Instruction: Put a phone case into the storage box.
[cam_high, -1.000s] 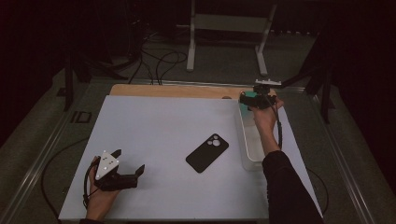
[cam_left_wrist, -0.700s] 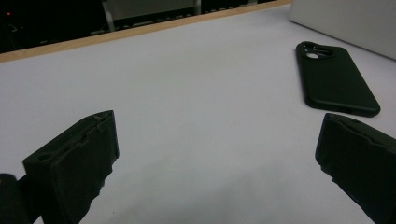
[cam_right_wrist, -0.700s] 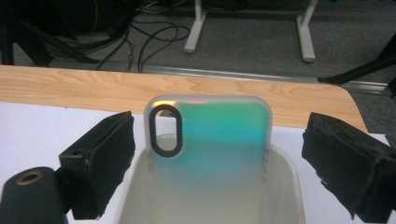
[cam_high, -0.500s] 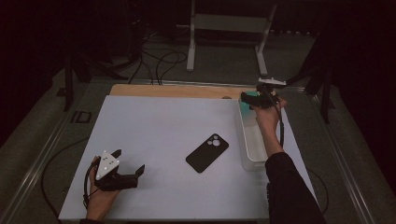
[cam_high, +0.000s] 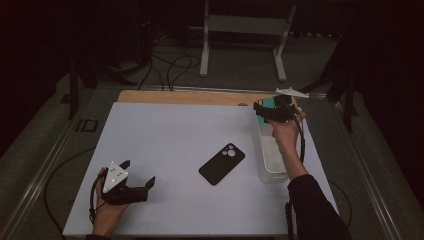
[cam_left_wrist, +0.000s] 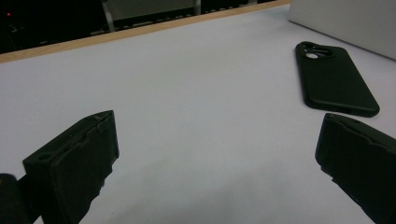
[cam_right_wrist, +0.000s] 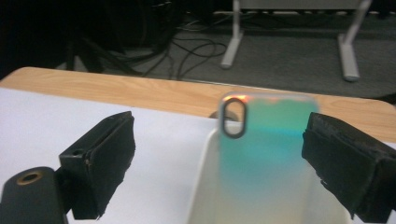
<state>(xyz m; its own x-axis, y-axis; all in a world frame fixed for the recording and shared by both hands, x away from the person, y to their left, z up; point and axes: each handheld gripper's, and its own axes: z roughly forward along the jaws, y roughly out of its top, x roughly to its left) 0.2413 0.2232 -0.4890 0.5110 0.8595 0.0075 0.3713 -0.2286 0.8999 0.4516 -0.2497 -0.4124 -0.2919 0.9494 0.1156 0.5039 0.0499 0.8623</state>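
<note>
A desk (cam_high: 165, 140) covered by a white surface is seen from above, with a strip of bare wood along its far edge. A black phone case (cam_high: 221, 163) lies flat, camera cut-out uppermost, a little right of the frame's centre in the high view; in the left gripper view it is seen at the upper right, resting on the white surface.

The left gripper (cam_high: 134, 180) is held low at the lower left of the high view, resting on or just above the desk, well apart from the black phone case. Its fingers (cam_left_wrist: 77, 161) are spread wide, and nothing is held between them.

A pale, translucent bin (cam_high: 267, 152) stands along the right side of the desk. The right gripper (cam_high: 262, 107) is held over the far end of this bin, at the upper right of the high view. In the right gripper view, a teal, iridescent phone case (cam_right_wrist: 266, 140) is seen standing up at the bin's far end, between the two fingers (cam_right_wrist: 105, 161) but touched by neither. These fingers are also parted, with nothing gripped.
</note>
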